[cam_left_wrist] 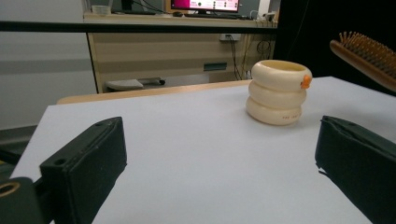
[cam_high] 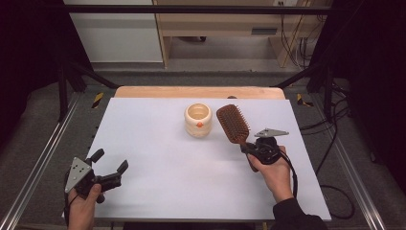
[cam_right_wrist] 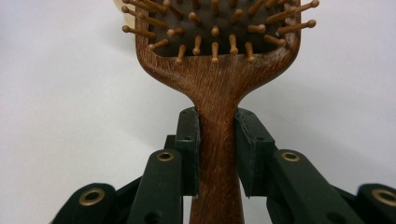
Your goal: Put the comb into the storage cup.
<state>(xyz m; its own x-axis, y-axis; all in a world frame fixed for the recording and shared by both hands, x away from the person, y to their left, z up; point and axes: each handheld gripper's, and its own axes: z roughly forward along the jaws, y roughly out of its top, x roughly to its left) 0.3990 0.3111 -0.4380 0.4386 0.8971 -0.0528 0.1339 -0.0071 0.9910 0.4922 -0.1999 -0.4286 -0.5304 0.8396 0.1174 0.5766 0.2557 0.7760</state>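
I am viewing the bench (cam_high: 158,191), white-topped. Near its far middle a cream ringed cup (cam_high: 198,120) is standing upright, an orange mark on its side. Just to its right I am holding the wooden paddle hairbrush (cam_high: 232,123), bristles up, head raised above the bench. My right claw (cam_high: 250,154) is clamping its handle. My left claw (cam_high: 109,166) is resting wide apart, holding nothing.

**Around My Worktop**

My worktop (cam_high: 158,182) is white and flat, with a strip of wood along its far edge. A cream pot (cam_high: 198,120) made of three fat rings stands on it, with a small orange dot on its side. Behind is a wooden shelf (cam_high: 215,24). Black cables (cam_high: 330,143) lie on the grey floor (cam_high: 43,143).
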